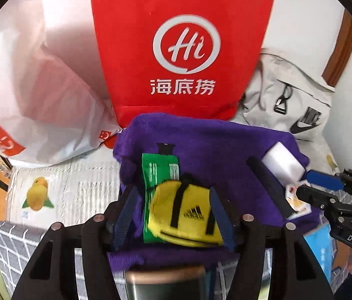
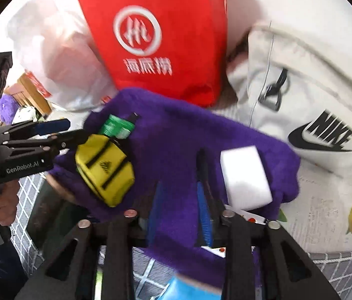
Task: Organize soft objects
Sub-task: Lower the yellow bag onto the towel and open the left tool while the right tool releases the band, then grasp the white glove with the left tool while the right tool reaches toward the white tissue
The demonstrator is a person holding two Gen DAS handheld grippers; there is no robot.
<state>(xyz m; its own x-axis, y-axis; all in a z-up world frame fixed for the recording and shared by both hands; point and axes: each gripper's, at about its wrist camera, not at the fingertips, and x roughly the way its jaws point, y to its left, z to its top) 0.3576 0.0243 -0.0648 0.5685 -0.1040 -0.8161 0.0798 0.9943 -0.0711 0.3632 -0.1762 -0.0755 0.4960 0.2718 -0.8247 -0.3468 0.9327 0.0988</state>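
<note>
White walls and a quilted fruit-print bed cover (image 1: pixel 71 190) frame our work. At nine o'clock a translucent plastic bag (image 1: pixel 38 95) slumps, contents unclear. Our left hand-held gripper (image 1: pixel 173 215) stands open, its blue pads either side of the yellow pouch (image 1: pixel 185 215), which lies on the purple towel (image 1: pixel 213 145) over a green packet (image 1: pixel 158 175). We should close squarely on the pouch alone, leaving the packet behind. At twelve o'clock the red bag (image 1: pixel 183 50) stands upright, its inside hidden. Toward three o'clock the white sponge (image 2: pixel 245 177) rests on the towel beside the grey Nike bag (image 2: pixel 313 100); our right hand-held gripper (image 2: pixel 180 212) is open over bare towel.
</note>
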